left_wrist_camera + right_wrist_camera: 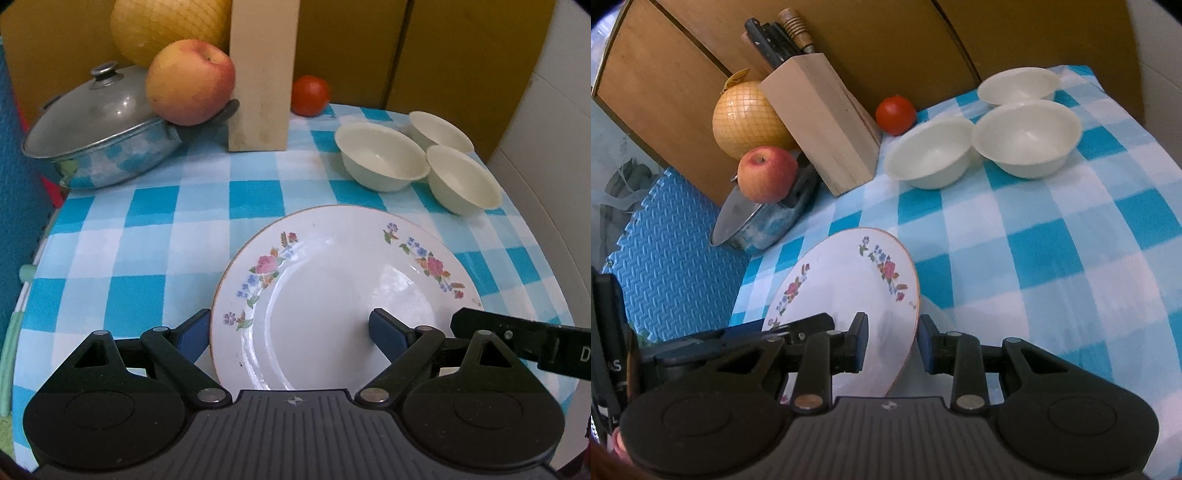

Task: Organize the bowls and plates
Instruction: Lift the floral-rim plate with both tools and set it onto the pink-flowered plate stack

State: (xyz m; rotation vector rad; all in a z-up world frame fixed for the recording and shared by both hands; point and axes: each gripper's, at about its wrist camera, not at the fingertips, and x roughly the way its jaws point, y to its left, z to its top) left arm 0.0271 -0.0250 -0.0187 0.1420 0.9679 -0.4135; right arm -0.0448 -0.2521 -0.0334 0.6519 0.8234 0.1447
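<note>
I've got both grippers, left (290, 334) & right (892, 343), fingers spread astride the plate (343, 295) rim, not clenched; three bowls (1027, 138) unstacked (barely begun).

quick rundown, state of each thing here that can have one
floral plate: flat on the cloth, both grippers straddling its rim
left gripper: open
right gripper: open, not clamped yet
three white bowls: upright, empty, unstacked
pot: lid on, tilted
apple: resting on the pot by its handle
knife block: upright, knives in it
tomato: whole
</note>
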